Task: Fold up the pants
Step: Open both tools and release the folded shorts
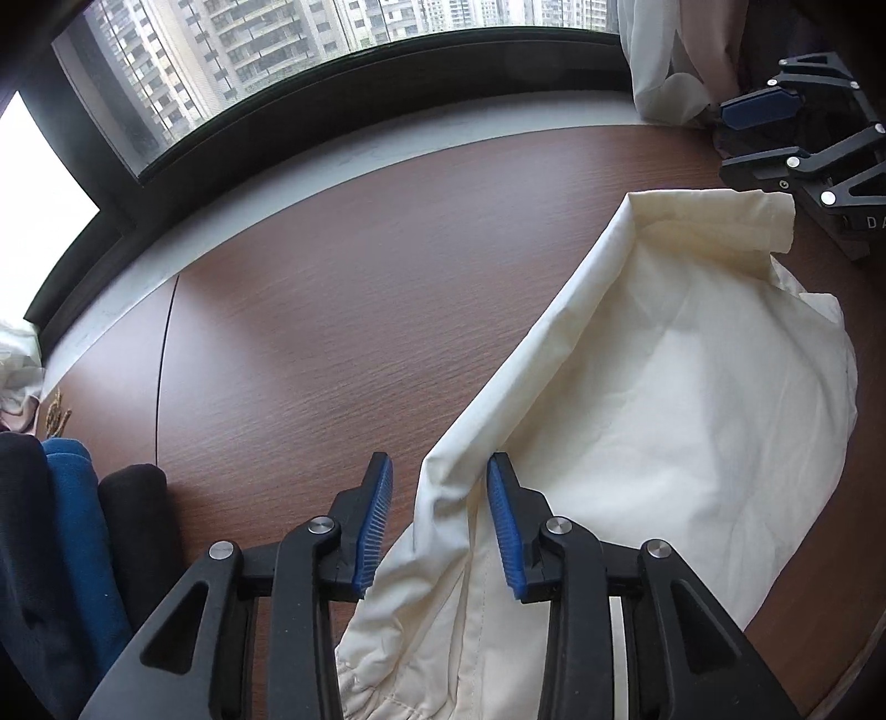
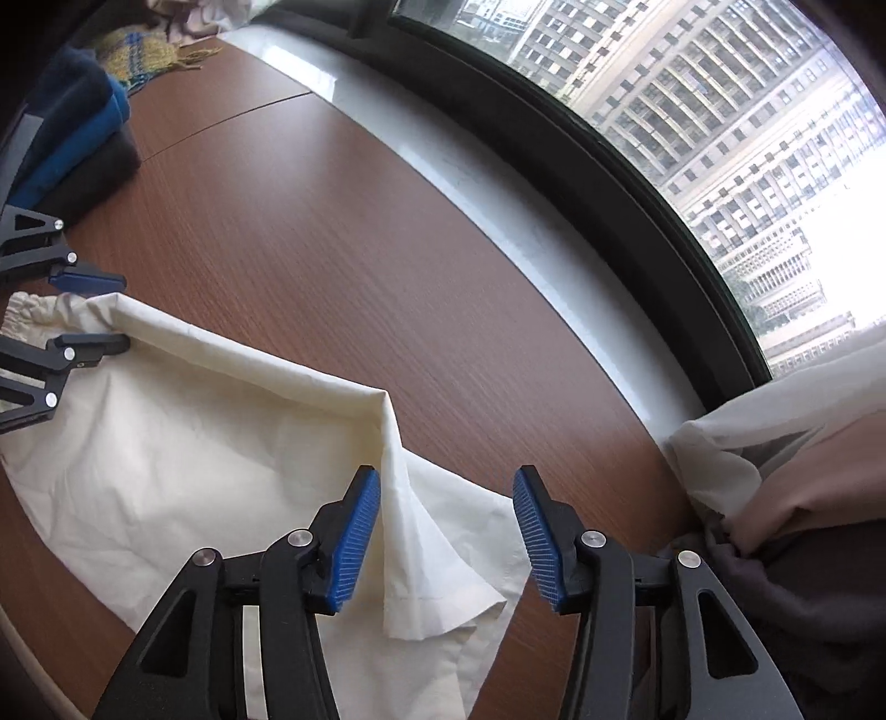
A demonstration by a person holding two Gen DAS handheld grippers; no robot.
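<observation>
Hidden: the cream pants (image 1: 653, 387) run out of the bottom of both wrist views, so their near edge is cut off; the gathered waistband (image 2: 22, 310) shows only partly beside the left tongs.
Surroundings: a stack of folded dark and blue clothes (image 1: 72, 554) sits at the table's left end, with a yellow plaid scarf (image 2: 138, 50) behind it; a heap of white and beige laundry (image 2: 786, 459) lies at the right end by the window sill (image 1: 277, 188).
Pants: lying on the brown wood table (image 1: 310, 343), long axis running along the table from waistband at the left to hem (image 1: 720, 221) at the right, a raised fold along the far edge.
Left tongs (image 1: 440, 526): spread wide, the fold ridge between the pads, not pinched.
Right tongs (image 2: 446, 537): spread wide over the hem corner, holding nothing.
</observation>
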